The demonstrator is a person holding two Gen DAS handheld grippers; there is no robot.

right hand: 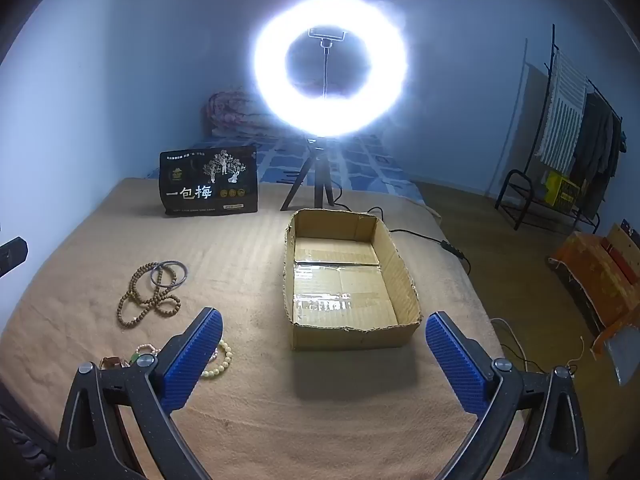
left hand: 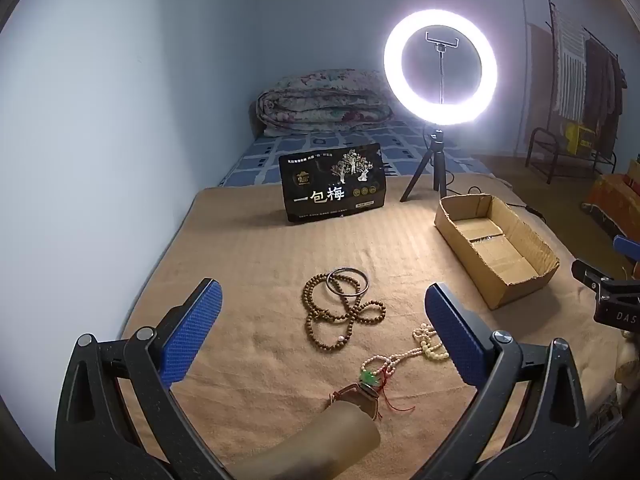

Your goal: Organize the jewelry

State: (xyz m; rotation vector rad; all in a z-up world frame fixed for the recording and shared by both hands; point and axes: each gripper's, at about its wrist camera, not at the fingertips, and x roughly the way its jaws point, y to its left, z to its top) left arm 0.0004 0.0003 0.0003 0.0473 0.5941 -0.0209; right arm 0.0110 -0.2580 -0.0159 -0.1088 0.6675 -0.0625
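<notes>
My left wrist camera looks forward and down over the tan blanket (left hand: 248, 264) from the bed's near left side, close above the brown bead strand (left hand: 340, 312). My right wrist camera faces the same way from farther right, square on to the cardboard box (right hand: 348, 336). Both take in the box, the beads, the black pouch (left hand: 334, 184) and the ring light (left hand: 440, 66).

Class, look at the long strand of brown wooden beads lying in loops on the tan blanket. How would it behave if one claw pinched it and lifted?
The brown bead strand would probably go floppy, since it lies in loose curling loops. It likely dangles and swings rather than holding shape. It crosses the dark metal bangle, so lifting may drag or snag that ring.
</notes>
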